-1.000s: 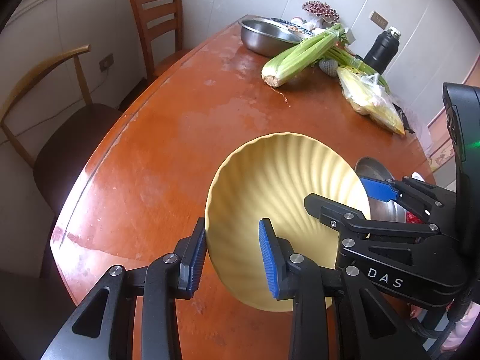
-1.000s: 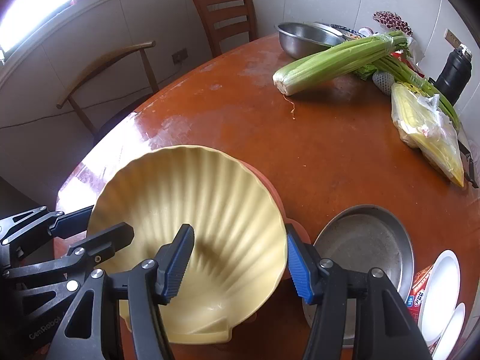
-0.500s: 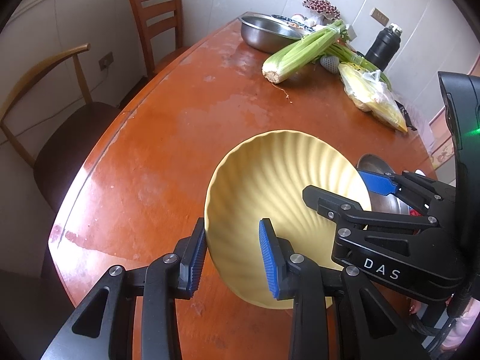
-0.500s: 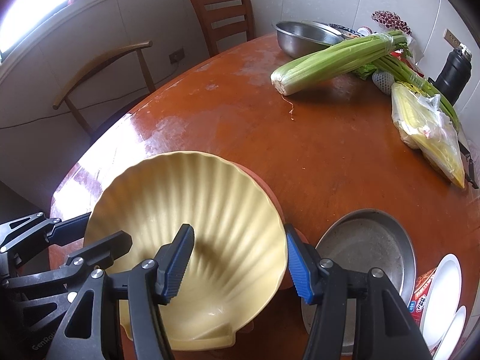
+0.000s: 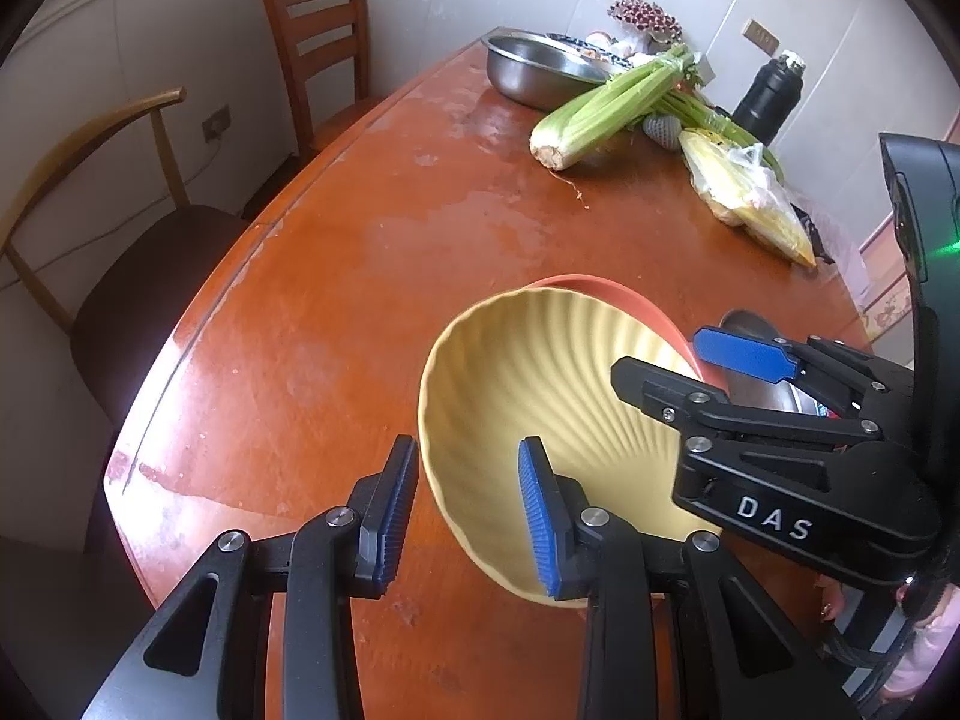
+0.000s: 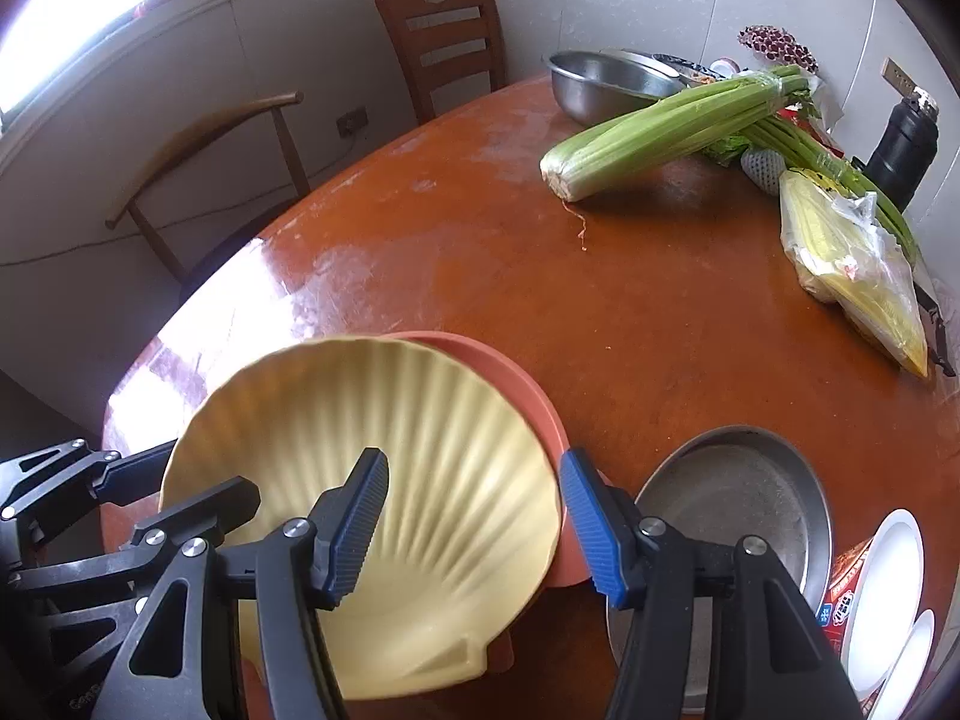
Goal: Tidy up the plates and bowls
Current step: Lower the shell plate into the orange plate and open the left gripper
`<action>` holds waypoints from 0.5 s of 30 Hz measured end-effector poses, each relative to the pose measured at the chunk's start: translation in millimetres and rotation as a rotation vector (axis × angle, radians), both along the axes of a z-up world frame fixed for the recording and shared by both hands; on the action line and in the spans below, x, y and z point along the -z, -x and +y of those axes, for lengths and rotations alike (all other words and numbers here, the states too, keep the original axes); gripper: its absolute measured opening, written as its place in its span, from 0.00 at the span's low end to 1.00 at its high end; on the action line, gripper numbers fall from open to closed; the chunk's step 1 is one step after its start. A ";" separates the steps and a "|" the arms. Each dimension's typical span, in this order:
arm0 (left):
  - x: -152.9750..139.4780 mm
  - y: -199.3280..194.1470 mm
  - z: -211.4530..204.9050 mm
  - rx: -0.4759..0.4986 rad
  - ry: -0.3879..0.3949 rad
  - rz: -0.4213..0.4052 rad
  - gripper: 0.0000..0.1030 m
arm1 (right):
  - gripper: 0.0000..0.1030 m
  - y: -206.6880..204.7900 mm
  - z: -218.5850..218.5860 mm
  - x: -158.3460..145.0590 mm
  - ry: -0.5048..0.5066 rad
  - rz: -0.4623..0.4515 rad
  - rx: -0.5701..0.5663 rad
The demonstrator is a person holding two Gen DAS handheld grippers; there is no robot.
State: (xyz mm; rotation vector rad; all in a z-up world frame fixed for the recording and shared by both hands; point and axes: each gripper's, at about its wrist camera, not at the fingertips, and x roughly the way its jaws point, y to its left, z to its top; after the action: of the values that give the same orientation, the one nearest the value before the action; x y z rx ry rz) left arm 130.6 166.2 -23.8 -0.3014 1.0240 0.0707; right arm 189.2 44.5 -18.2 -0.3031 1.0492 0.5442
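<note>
A yellow ribbed shell-shaped bowl (image 5: 540, 396) (image 6: 420, 450) lies tilted inside an orange dish (image 5: 600, 288) (image 6: 498, 372) near the front of the red-brown table (image 5: 360, 276). My left gripper (image 5: 468, 450) straddles the bowl's left rim, one pad outside and one inside, shut on it. My right gripper (image 6: 474, 462) spans the opposite side. Its dark finger sits inside the yellow bowl and its blue finger (image 6: 591, 528) presses the orange dish's outer rim, so it is shut on both. In the left wrist view the right gripper (image 5: 660, 354) shows over the bowl's right half.
A steel plate (image 6: 738, 510) and white plates (image 6: 888, 588) lie just right of the stack. Celery (image 6: 660, 132), a steel basin (image 6: 600, 84), a bag of yellow food (image 6: 852, 276) and a black flask (image 6: 906, 144) are at the far side. Two chairs (image 6: 444, 42) (image 6: 198, 144) stand beyond the left edge.
The yellow bowl has sunk a little into the orange dish, whose far rim now shows more. Both grippers have stayed almost where they were.
</note>
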 end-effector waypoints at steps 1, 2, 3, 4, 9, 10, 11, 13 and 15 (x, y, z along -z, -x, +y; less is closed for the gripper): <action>-0.1 0.3 0.3 -0.002 0.001 0.001 0.34 | 0.58 0.0 -0.7 -1.1 -0.005 0.000 0.004; -0.5 0.9 0.4 -0.003 0.002 -0.001 0.34 | 0.58 -0.1 -1.2 -1.6 -0.006 0.000 0.006; -0.8 1.2 0.4 -0.002 0.001 -0.002 0.35 | 0.58 0.2 -1.3 -2.1 -0.005 0.000 0.005; -0.9 1.6 0.6 -0.004 0.002 -0.002 0.35 | 0.58 0.4 -1.6 -2.4 -0.005 0.000 0.007; -3.4 2.3 0.0 -0.001 0.003 -0.008 0.35 | 0.58 1.7 -3.0 -5.7 -0.013 -0.002 0.010; -3.8 2.4 -0.7 0.000 0.001 -0.007 0.35 | 0.58 1.5 -3.3 -6.2 -0.016 -0.002 0.011; -4.4 3.0 -0.6 -0.001 0.000 -0.008 0.35 | 0.58 1.3 -4.2 -6.3 -0.017 -0.002 0.011; -6.0 3.8 -1.4 0.003 0.002 -0.013 0.35 | 0.58 1.3 -4.8 -7.6 -0.020 -0.005 0.011; -8.1 4.8 -2.2 0.004 -0.004 -0.018 0.37 | 0.58 1.4 -5.7 -8.7 -0.023 -0.006 0.014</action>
State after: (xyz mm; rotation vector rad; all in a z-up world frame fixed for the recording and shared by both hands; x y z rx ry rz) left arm 125.8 164.0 -15.7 -0.2964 1.0067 0.0662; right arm 187.8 38.9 -9.4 -0.2767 1.0375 0.5421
